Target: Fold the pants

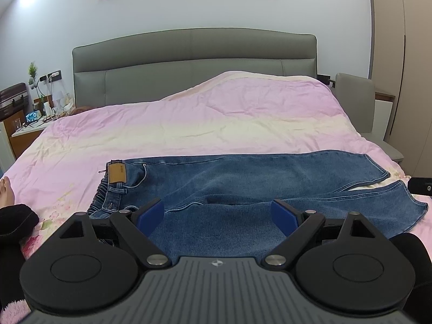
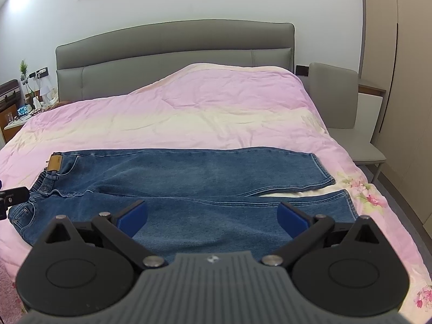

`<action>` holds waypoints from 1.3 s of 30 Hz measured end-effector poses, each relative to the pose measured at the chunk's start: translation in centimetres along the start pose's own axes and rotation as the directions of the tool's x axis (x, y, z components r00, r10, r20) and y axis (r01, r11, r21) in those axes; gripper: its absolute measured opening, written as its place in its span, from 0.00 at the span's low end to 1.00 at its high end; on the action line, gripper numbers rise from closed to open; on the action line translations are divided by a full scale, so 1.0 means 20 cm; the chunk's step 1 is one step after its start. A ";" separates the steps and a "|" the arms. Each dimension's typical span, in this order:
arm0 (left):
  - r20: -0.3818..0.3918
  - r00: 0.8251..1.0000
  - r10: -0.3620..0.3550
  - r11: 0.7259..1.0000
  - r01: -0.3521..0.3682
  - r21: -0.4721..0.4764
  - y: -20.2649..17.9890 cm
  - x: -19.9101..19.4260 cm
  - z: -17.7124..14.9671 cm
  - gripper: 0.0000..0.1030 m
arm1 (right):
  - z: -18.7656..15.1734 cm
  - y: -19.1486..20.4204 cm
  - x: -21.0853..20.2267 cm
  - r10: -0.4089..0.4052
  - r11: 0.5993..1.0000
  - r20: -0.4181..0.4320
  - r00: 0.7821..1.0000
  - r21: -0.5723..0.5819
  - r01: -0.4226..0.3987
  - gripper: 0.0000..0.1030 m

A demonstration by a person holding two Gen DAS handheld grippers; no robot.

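Observation:
Blue jeans [image 1: 243, 181] lie spread flat across the near part of the pink bed cover, waistband with a tan leather patch [image 1: 117, 172] to the left, leg hems to the right. The two legs part slightly near the hems. My left gripper [image 1: 217, 213] hovers open above the near leg, close to the seat. In the right wrist view the jeans [image 2: 202, 178] fill the foreground, and my right gripper [image 2: 212, 217] is open over the near leg, nothing between its blue pads [image 2: 133, 218].
A pink and cream bed cover [image 1: 216, 118] spreads back to a grey headboard [image 1: 194, 54]. A cluttered bedside table [image 1: 32, 121] stands at the left, a grey chair [image 2: 343, 108] at the right. A bare foot [image 1: 6, 191] and a dark sleeve [image 1: 16, 218] show at the left edge.

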State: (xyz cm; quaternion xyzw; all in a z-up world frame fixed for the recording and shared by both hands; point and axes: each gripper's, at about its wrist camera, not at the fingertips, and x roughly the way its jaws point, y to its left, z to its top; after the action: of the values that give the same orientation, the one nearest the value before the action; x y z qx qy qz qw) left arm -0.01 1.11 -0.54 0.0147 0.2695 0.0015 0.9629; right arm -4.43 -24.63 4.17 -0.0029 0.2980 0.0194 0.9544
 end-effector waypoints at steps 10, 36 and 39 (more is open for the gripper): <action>-0.005 1.000 -0.004 1.000 0.004 0.005 0.00 0.00 0.00 1.00 | 0.01 -0.01 0.00 -0.001 1.000 0.004 1.000 0.002 0.001 0.95; -0.014 1.000 -0.003 1.000 0.004 0.008 -0.01 0.00 -0.01 1.00 | 0.01 -0.02 -0.01 -0.003 1.000 0.002 1.000 0.008 0.003 0.95; -0.015 1.000 -0.002 1.000 0.002 0.008 -0.01 0.01 0.00 1.00 | 0.01 -0.02 0.00 -0.004 1.000 -0.001 1.000 0.007 0.004 0.95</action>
State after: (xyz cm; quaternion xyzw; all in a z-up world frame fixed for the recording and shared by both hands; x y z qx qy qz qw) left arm 0.05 0.97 -0.66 0.0180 0.2767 -0.0006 0.9608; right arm -4.29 -24.96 4.37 -0.0002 0.2987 0.0162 0.9542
